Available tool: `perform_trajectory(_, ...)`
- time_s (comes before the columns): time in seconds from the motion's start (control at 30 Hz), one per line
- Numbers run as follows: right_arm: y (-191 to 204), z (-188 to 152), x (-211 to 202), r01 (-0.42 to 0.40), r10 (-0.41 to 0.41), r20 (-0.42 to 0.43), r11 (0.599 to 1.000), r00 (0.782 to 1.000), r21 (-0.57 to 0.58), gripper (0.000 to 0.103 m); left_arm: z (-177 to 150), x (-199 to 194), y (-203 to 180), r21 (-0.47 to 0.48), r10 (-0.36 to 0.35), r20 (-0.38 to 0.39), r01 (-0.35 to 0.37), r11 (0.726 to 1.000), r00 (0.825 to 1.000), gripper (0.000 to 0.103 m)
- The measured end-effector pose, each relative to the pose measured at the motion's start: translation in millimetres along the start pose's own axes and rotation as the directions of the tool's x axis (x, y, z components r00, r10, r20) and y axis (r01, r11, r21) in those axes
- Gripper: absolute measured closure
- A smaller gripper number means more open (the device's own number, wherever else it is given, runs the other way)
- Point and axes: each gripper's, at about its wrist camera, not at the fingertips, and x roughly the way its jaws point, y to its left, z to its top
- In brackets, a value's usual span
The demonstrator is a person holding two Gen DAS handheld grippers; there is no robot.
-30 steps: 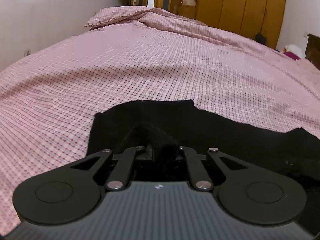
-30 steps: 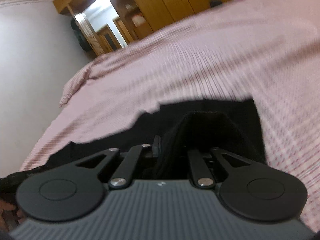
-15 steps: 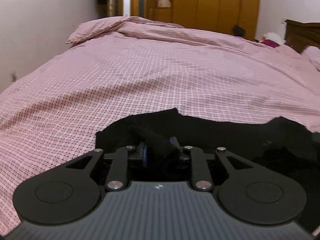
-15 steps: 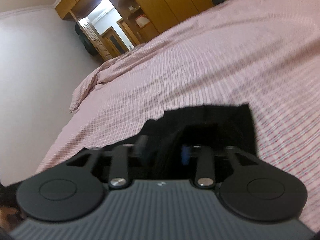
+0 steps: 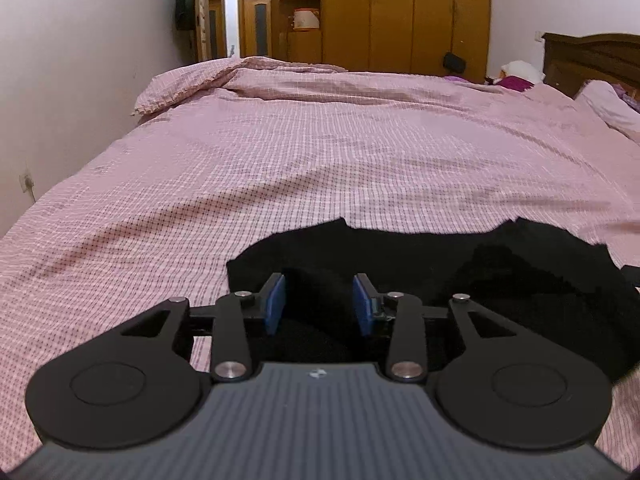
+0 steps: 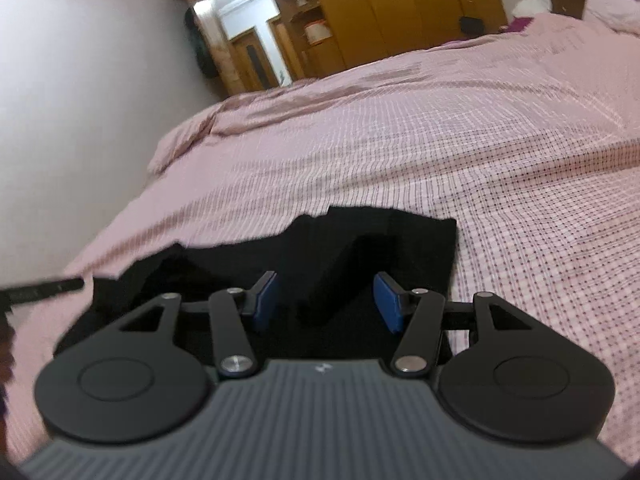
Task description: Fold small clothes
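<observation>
Bedroom, pink checked bed [image 5: 320, 168] with wooden wardrobe [image 5: 400, 16] far behind; black garment [image 5: 460, 264] lies flat at near edge, left tongs [image 5: 319, 305] and right tongs [image 6: 326, 302] both opening, blue pads apart over cloth, gripping nothing.

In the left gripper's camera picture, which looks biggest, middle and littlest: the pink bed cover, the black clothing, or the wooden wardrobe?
1. pink bed cover, fills most of the picture.
2. black clothing.
3. wooden wardrobe, though it stands far away, so it only looks small.
</observation>
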Motion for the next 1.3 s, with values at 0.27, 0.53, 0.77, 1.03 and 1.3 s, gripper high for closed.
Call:
perform_trajectory(0.27, 24, -25, 12, 0.017, -0.034, -0.078, 0.977, 0.996, -0.211, 0.048, -29, -14, -14, 0.074, -0.074, -0.052, 0.077, 0.994, 0.996, 0.060)
perform_trajectory(0.53, 31, -20, 38, 0.059, -0.081, -0.066, 0.956, 0.994, -0.286, 0.049, -38, 35, -25, 0.129, -0.030, -0.080, 0.040, 0.991, 0.996, 0.060)
perform_trajectory(0.77, 22, 0, 69, 0.126, -0.140, -0.030, 0.950, 0.990, -0.285, 0.053, -9, 78, -17, 0.102, 0.033, -0.042, -0.028, 0.994, 0.999, 0.060)
perform_trajectory(1.03, 11, 16, 104, 0.149, -0.158, -0.013, 0.951, 0.987, -0.271, 0.053, 11, 127, 10, -0.039, 0.090, -0.045, -0.092, 0.995, 0.995, 0.060)
perform_trajectory(1.3, -8, 31, 108, 0.136, -0.134, 0.024, 0.982, 0.991, -0.133, 0.052, 16, 145, 22, -0.082, 0.067, -0.052, -0.072, 0.994, 0.996, 0.059)
